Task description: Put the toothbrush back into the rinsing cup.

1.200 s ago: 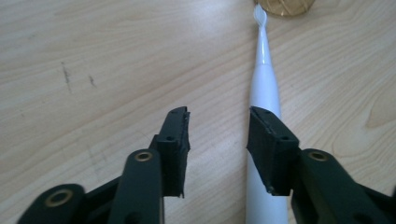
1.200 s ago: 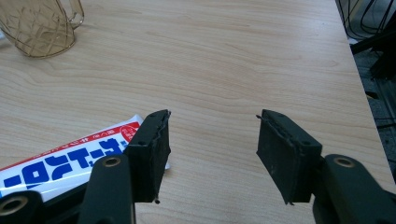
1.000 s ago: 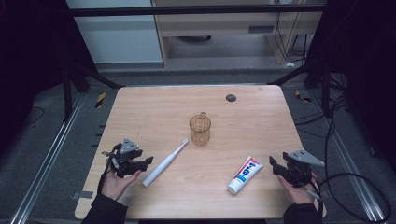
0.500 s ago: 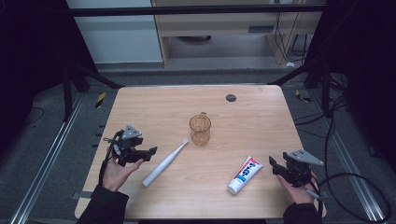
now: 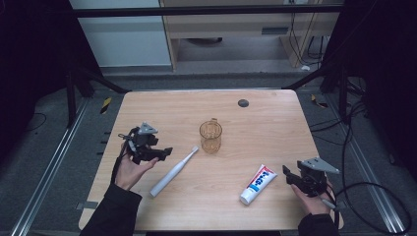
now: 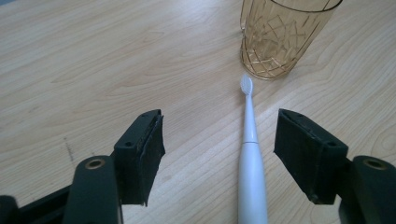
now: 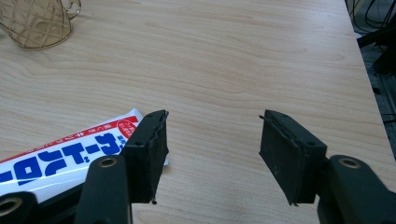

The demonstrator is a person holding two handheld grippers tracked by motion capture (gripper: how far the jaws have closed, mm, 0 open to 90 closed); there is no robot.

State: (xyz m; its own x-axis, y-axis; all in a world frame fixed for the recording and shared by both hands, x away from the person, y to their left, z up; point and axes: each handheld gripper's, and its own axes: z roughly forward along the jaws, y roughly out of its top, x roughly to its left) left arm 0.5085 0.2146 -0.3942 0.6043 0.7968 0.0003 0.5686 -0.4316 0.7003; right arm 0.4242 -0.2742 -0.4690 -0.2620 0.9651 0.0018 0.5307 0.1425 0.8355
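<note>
A white electric toothbrush lies slantwise on the wooden table, its head toward an amber glass cup. My left gripper is held above the table left of the brush. Its jaws have just been opening and stand open. In the left gripper view the toothbrush lies on the table below the gap of the left gripper, untouched, with the cup beyond. A blue and white toothpaste tube lies at the front right. My right gripper rests open just right of it. In the right gripper view the tube is beside the left jaw of the right gripper.
A small black round disc sits near the table's far edge. The cup has a handle. Cables trail on the floor to the right of the table, and metal rails run along the left side.
My left gripper has risen and moved away from the toothbrush handle toward the far side, and its jaws have widened. The toothbrush lies where it was. My right gripper has not moved.
</note>
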